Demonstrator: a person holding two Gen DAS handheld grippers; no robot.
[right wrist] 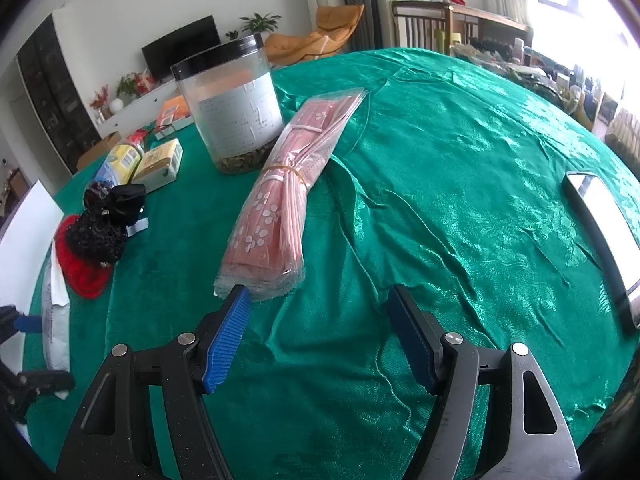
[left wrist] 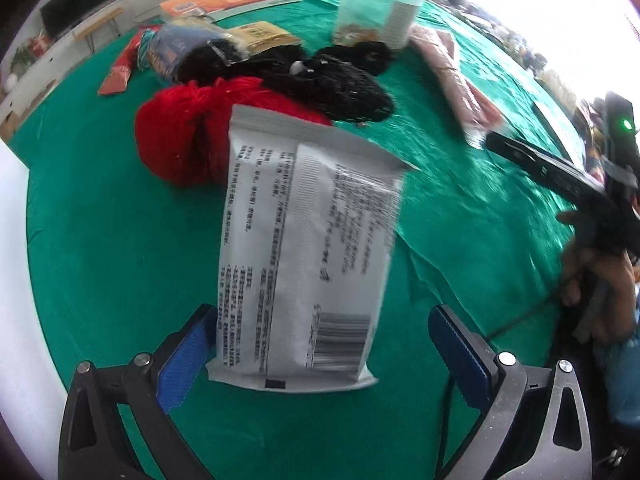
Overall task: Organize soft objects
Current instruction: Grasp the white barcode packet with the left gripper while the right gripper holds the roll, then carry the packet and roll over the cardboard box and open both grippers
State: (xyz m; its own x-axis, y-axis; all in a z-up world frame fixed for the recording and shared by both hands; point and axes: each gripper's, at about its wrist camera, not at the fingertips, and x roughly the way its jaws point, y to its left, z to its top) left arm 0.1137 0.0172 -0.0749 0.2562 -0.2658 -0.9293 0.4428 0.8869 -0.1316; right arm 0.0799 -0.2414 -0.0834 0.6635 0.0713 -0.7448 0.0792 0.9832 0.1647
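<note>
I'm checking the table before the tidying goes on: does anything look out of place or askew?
Mostly the white packet: it lies between the open left tool's pads, printed back up and tilted, its far end against the red yarn. The green tablecloth is rumpled. Nothing looks spilled or damaged.

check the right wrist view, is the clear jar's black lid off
No, the black lid sits on top of the clear jar, closing it.

Left gripper (left wrist: pixel 320 344) angled steeply down, jaws spread wide. Right gripper (right wrist: pixel 320 336) tilted down, jaws apart.
</note>
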